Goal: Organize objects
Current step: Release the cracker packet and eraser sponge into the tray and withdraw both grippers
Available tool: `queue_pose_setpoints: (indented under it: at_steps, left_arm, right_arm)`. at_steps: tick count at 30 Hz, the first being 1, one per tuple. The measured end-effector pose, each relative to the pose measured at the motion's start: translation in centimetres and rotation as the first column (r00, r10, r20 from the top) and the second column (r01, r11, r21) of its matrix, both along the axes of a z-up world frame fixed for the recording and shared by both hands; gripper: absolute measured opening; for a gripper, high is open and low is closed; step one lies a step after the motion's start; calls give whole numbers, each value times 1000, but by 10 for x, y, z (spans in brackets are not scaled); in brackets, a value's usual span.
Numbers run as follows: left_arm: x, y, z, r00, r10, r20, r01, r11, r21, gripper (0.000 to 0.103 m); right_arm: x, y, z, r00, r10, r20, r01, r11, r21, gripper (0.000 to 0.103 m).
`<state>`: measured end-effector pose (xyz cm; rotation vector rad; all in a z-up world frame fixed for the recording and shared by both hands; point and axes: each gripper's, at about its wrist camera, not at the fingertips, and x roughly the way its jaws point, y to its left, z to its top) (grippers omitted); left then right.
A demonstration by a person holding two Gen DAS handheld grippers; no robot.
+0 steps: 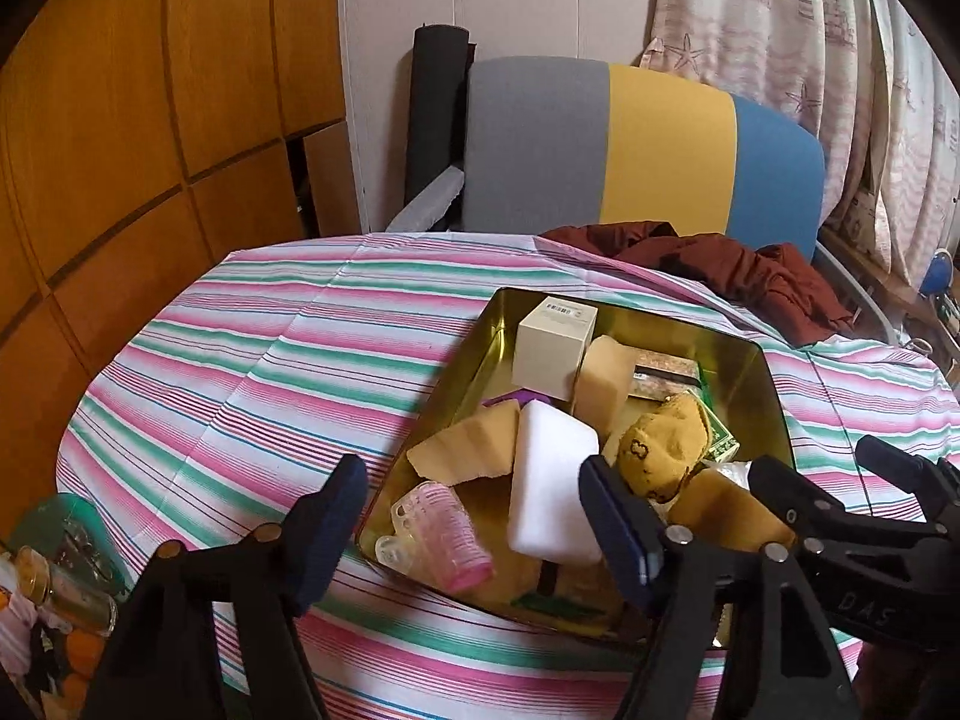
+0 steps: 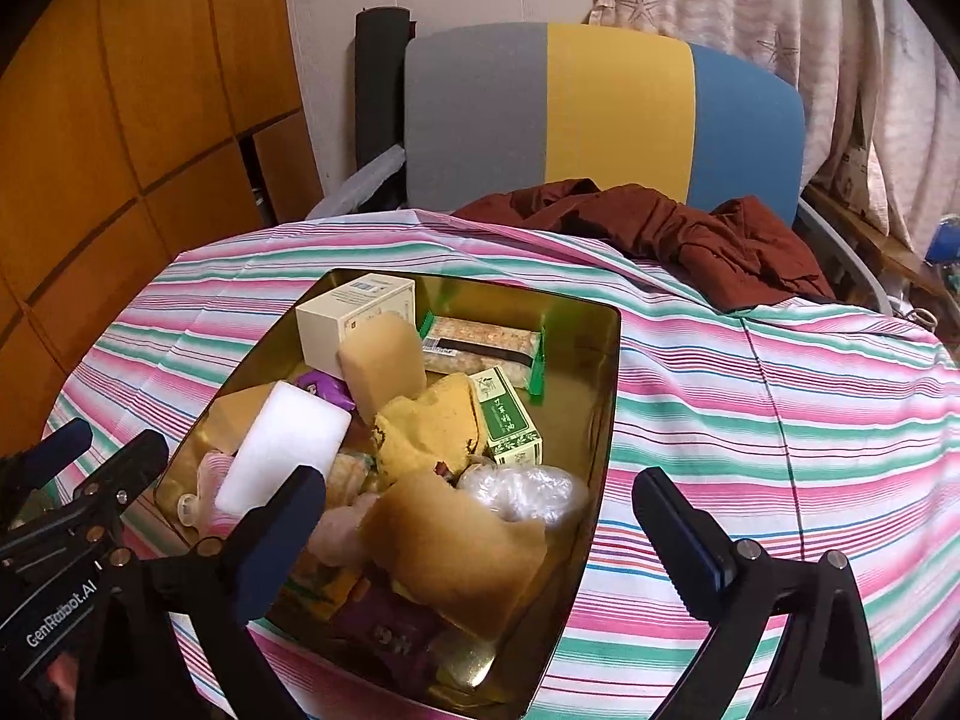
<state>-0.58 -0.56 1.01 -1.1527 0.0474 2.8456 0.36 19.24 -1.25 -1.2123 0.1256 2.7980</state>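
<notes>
Both black grippers, left gripper (image 1: 474, 516) and right gripper (image 2: 480, 534), are hovering wide open and empty at lower frame, framing the cluttered gold metal tin (image 2: 600, 420) for picking.

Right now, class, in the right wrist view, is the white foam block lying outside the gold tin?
No, the white foam block rests inside the gold tin, propped among the other items.

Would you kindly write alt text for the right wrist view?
A gold tin crammed with small items, including a white sponge and a green box, sits on a striped tablecloth. The open right gripper hovers above it.
</notes>
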Motion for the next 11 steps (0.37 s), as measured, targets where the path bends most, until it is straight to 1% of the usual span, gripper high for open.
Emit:
queue_pose_setpoints:
  at_steps: [3, 4, 5, 7, 9, 11]
  left_arm:
    - [-3, -3, -2, 1000, -1, 26, 0, 999, 42, 66]
    - [-4, -4, -3, 999, 1, 32, -3, 999, 54, 62]
    - [-3, -5, -3, 1000, 6, 30, -8, 998, 57, 60]
    - [-2, -4, -4, 1000, 24, 15, -25, 999, 22, 60]
    - [-1, -1, -4, 1000, 23, 9, -23, 1000, -8, 60]
    - [-1, 0, -5, 1000, 27, 12, -27, 999, -19, 60]
  right_arm:
    - [1, 0, 0, 1000, 0, -3, 0, 1000, 1, 103]
    - [0, 0, 0, 1000, -1, -2, 1, 1000, 1, 103]
    - [1, 0, -1, 1000, -2, -2, 2, 1000, 0, 103]
    - [0, 1, -2, 1000, -4, 2, 4, 1000, -4, 103]
    - [0, 2, -3, 1000, -6, 7, 6, 1000, -6, 103]
    - [0, 3, -4, 1000, -8, 10, 8, 1000, -11, 103]
